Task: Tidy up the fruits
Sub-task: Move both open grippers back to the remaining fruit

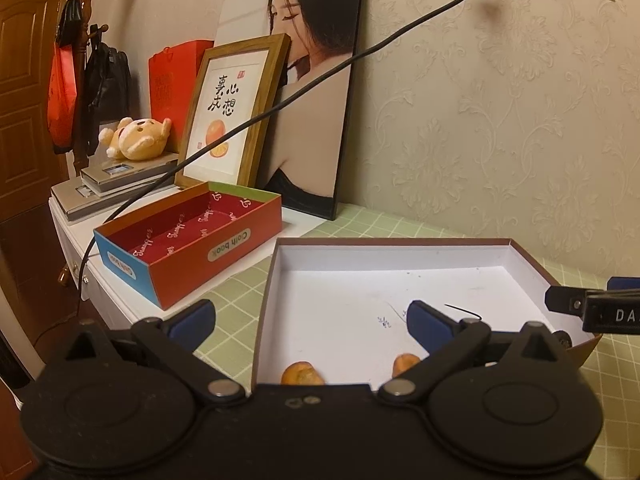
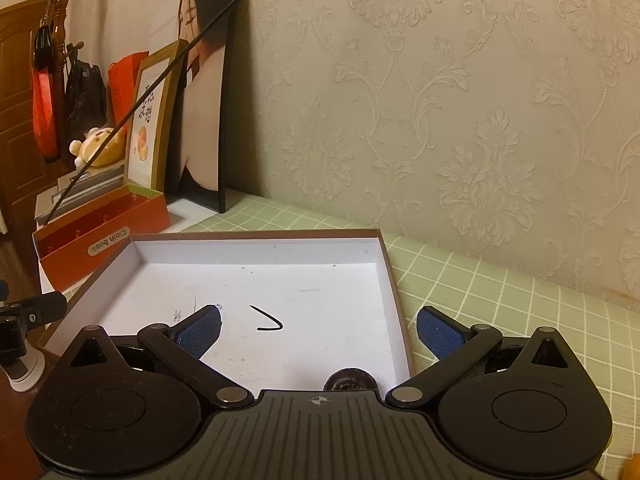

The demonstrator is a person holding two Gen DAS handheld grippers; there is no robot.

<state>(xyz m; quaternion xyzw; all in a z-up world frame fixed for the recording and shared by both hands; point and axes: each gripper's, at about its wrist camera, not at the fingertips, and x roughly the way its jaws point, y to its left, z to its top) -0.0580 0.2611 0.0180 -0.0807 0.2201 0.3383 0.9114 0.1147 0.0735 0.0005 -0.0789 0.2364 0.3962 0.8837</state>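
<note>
The left gripper (image 1: 310, 322) is matte black plastic: two round hubs, each with an angular arm pinned by a silver rivet, ending in blue rubbery pads (image 1: 192, 320). Behind the jaws its body is plain, with two small marks. The right gripper (image 2: 318, 330) has the same build, its blue pads (image 2: 440, 334) cross-hatched; behind its jaws the body is ribbed and bears a small crosshair mark.

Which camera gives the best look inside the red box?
The left wrist view: it looks down into the red box, showing its dark red printed lining, no fruit visible. The right wrist view shows it at the left edge, mostly its outer side and a strip of inner wall.
</note>
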